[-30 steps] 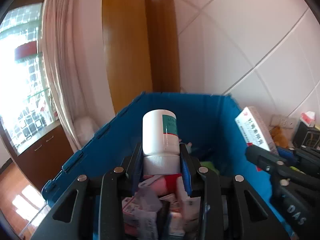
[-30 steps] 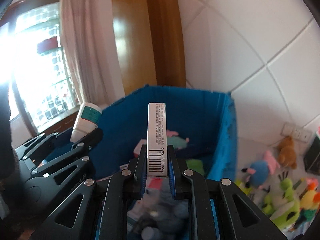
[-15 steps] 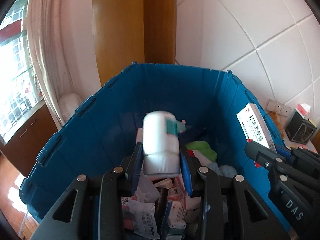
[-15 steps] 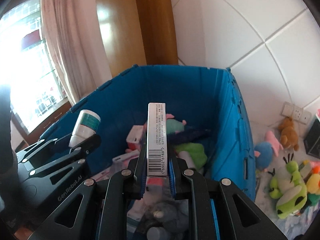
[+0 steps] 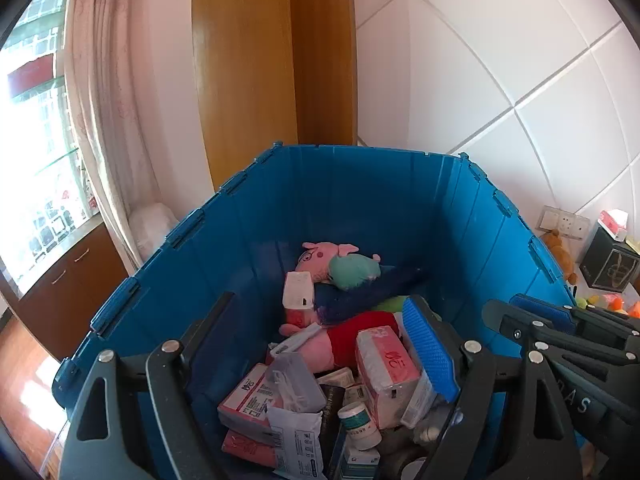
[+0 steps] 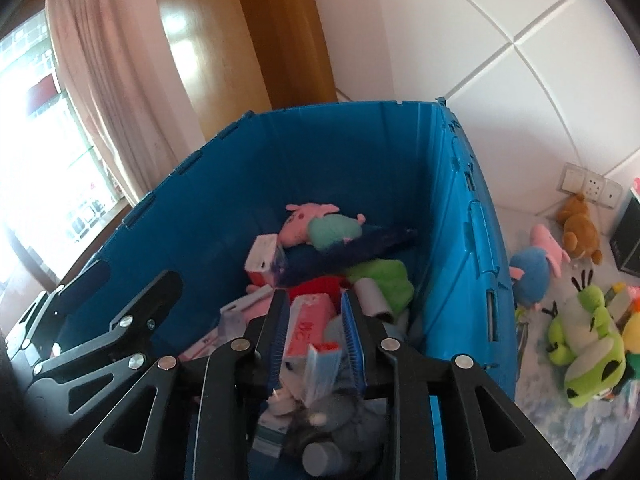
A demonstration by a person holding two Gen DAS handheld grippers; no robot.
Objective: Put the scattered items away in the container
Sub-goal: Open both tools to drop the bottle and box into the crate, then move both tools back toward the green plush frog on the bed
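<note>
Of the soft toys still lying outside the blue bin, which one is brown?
The small brown teddy bear, lying farthest back beside the wall sockets. The other soft toys outside the blue plastic bin are pink, blue and green.

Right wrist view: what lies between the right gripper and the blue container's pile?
A slim box, tilted and blurred, loose between the right gripper's jaws, which have just been opening. The right wrist view shows it.

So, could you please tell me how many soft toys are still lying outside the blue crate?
4 clearly visible, all right of the blue crate: a brown bear by the wall, a pink pig, a blue toy, and a green frog. More may be cut off at the edge.
</note>
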